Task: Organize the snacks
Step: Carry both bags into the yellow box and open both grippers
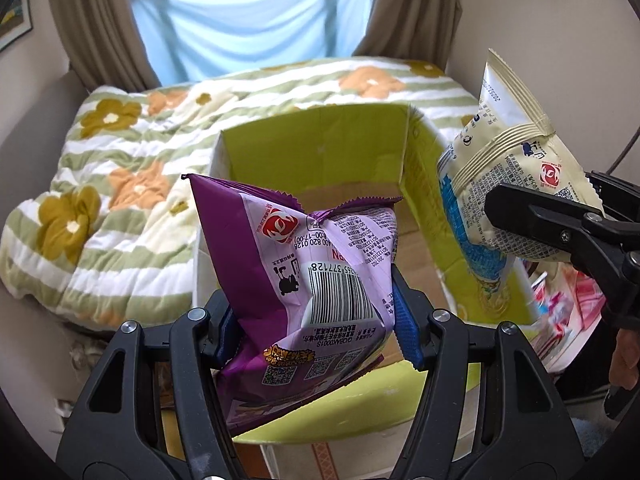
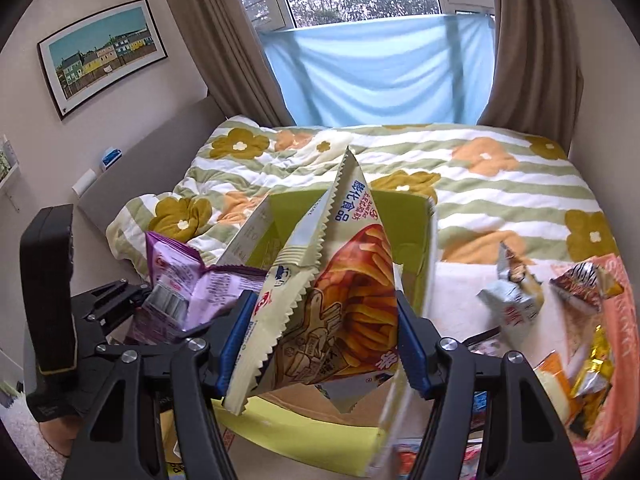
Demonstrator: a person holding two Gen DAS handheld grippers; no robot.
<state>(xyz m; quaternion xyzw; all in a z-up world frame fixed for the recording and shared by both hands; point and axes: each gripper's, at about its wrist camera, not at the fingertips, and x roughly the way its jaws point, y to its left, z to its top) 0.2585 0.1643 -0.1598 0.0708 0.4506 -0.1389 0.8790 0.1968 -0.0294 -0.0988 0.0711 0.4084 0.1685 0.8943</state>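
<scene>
My left gripper (image 1: 320,320) is shut on a purple snack bag (image 1: 312,264) and holds it above the near edge of an open box with a lime-green inside (image 1: 320,148). My right gripper (image 2: 322,340) is shut on a cream snack bag with a picture of fries (image 2: 340,280), held over the same box (image 2: 404,220). The cream bag (image 1: 516,168) shows at the right of the left wrist view, above the box's right wall. The purple bag (image 2: 180,280) shows at the left of the right wrist view.
The box stands at the foot of a bed with a flowered, green-striped quilt (image 1: 120,168). Several loose snack packets (image 2: 516,296) lie to the right of the box on a white and pink surface. Curtains and a blue cloth (image 2: 380,72) hang behind the bed.
</scene>
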